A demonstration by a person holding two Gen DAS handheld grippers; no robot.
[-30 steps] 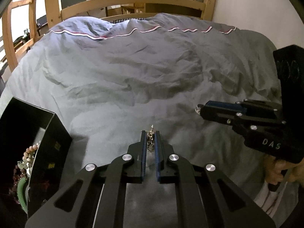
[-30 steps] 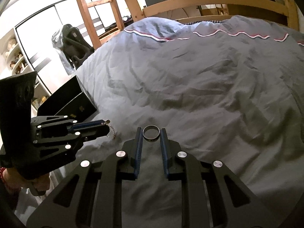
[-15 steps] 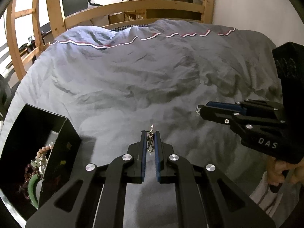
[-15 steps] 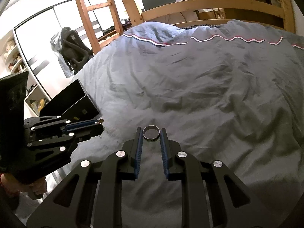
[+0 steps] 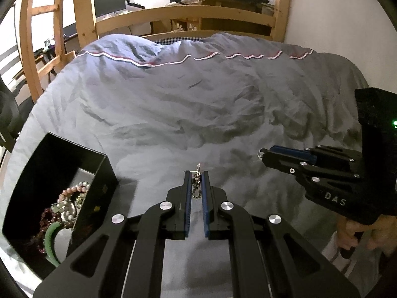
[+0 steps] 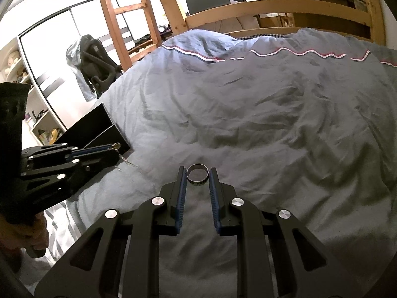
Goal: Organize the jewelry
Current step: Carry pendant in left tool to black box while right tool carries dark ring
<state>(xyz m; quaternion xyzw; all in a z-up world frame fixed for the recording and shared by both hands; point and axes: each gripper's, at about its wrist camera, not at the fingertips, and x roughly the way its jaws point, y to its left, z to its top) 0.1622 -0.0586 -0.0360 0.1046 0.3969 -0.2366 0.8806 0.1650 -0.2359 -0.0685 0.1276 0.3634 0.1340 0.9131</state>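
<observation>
My left gripper [image 5: 196, 173] is shut on a thin metal chain [image 5: 196, 186] that hangs between its blue pads, above the grey duvet. It also shows in the right wrist view [image 6: 113, 147], with the chain [image 6: 129, 163] dangling from it. My right gripper [image 6: 197, 171] is shut on a silver ring [image 6: 197, 176] held at its fingertips; in the left wrist view it [image 5: 263, 152] is to the right. The open black jewelry box [image 5: 99, 173] sits at lower left, holding bead bracelets [image 5: 72, 193] and a green bangle [image 5: 50, 238].
The wrinkled grey duvet [image 5: 198, 104] covers the bed. A wooden bed frame [image 5: 186, 17] and ladder stand behind. The box [image 6: 91, 126] lies near the bed's left edge; an office chair [image 6: 91, 59] and shelves are beyond it.
The left gripper has moved left and nearer the black box, whose inside now shows more. The right gripper holds the ring steady and has barely moved.
</observation>
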